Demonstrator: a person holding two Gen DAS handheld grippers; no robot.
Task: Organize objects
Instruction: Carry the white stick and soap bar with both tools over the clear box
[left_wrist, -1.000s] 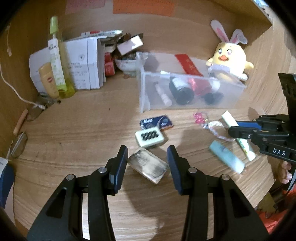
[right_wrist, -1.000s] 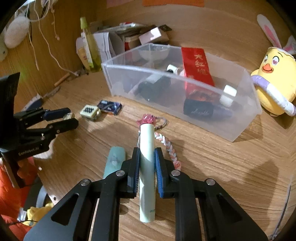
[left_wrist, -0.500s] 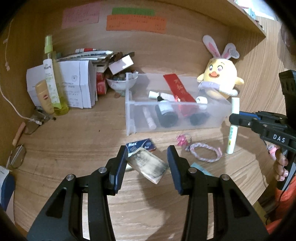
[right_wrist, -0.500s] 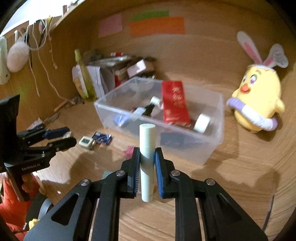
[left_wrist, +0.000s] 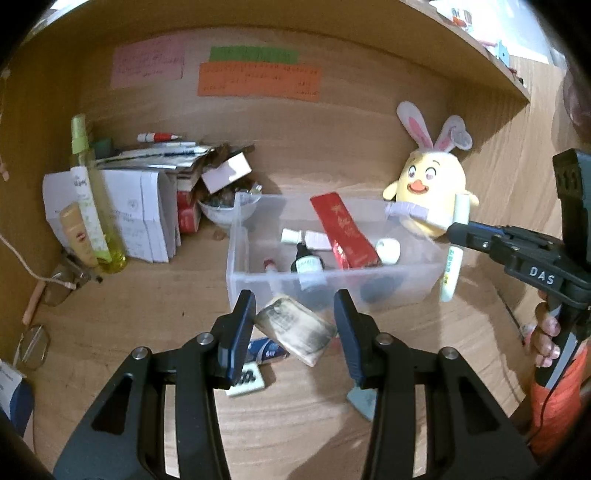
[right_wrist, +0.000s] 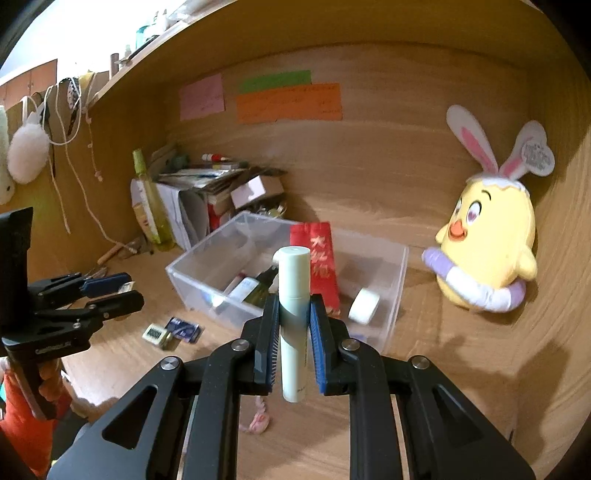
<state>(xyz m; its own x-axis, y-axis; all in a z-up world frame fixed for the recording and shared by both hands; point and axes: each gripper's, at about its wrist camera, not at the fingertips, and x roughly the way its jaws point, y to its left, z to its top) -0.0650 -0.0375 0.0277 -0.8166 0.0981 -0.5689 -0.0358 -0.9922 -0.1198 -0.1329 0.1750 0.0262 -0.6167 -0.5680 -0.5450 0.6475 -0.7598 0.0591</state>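
My left gripper (left_wrist: 293, 306) is shut on a flat, smudged silvery packet (left_wrist: 295, 332) and holds it in the air just in front of the clear plastic bin (left_wrist: 236, 258). A pale green tube (right_wrist: 293, 325) stands upright in my right gripper (right_wrist: 293, 306), which is shut on it, in front of the bin (right_wrist: 192, 284). In the left wrist view the right gripper (left_wrist: 458, 230) holds that tube (left_wrist: 452, 273) at the bin's right end. The bin contains a red packet (left_wrist: 340, 232), a dark bottle (left_wrist: 306, 264) and a white roll (left_wrist: 388, 251).
A small blue box (left_wrist: 267, 350), a white case (left_wrist: 245, 382), a teal tube (left_wrist: 364, 400) and a pink braided cord (right_wrist: 258, 421) lie on the desk. A yellow plush chick (left_wrist: 428, 192) sits at the right. Papers (left_wrist: 147, 206), a spray bottle (left_wrist: 88, 199) and a bowl (left_wrist: 225, 210) crowd the back left.
Both grippers have risen with their loads. The packet and the green tube left the desk, the tube swinging upright, and the bin now sits closer in front of both.
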